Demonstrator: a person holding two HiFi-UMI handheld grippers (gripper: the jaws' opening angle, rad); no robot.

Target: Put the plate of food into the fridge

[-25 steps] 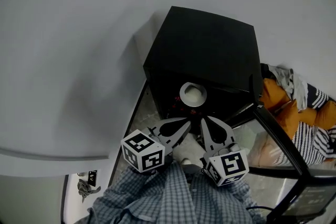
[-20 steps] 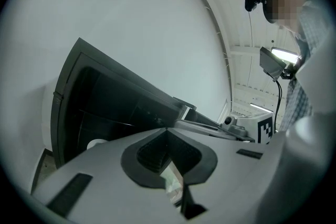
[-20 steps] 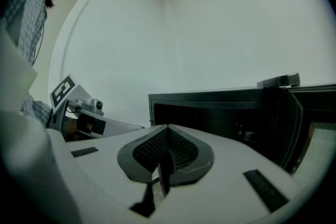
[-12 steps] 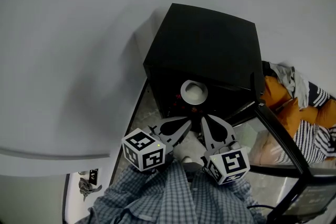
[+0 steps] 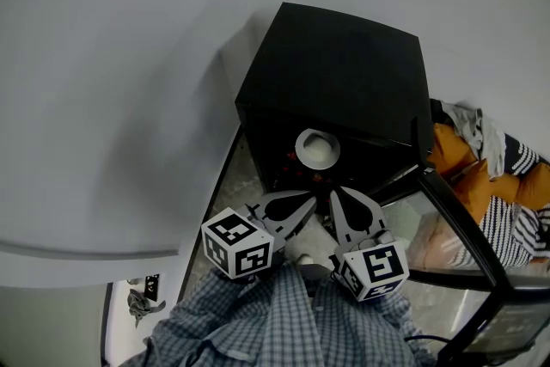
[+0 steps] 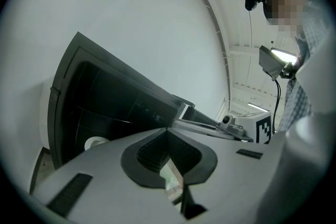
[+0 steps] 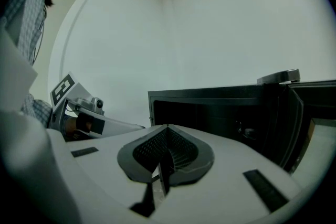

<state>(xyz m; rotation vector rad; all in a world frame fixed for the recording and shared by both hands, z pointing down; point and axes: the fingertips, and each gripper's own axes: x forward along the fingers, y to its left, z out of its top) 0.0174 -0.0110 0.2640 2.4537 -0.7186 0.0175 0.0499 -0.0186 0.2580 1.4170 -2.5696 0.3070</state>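
Left tool (image 6: 168,130) jaws together; plate (image 6: 95,142) inside open fridge (image 6: 113,93).

Bare room, white wall (image 5: 129,56), black fridge (image 5: 339,82)

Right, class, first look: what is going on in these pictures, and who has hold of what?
A person in a checked shirt stands over a small black fridge whose door hangs open to the right. The white plate sits inside the fridge, and neither gripper touches it. The left gripper and the right gripper are side by side in front of the opening, both with jaws shut on nothing. The plate appears to be in; the door is not yet closed.
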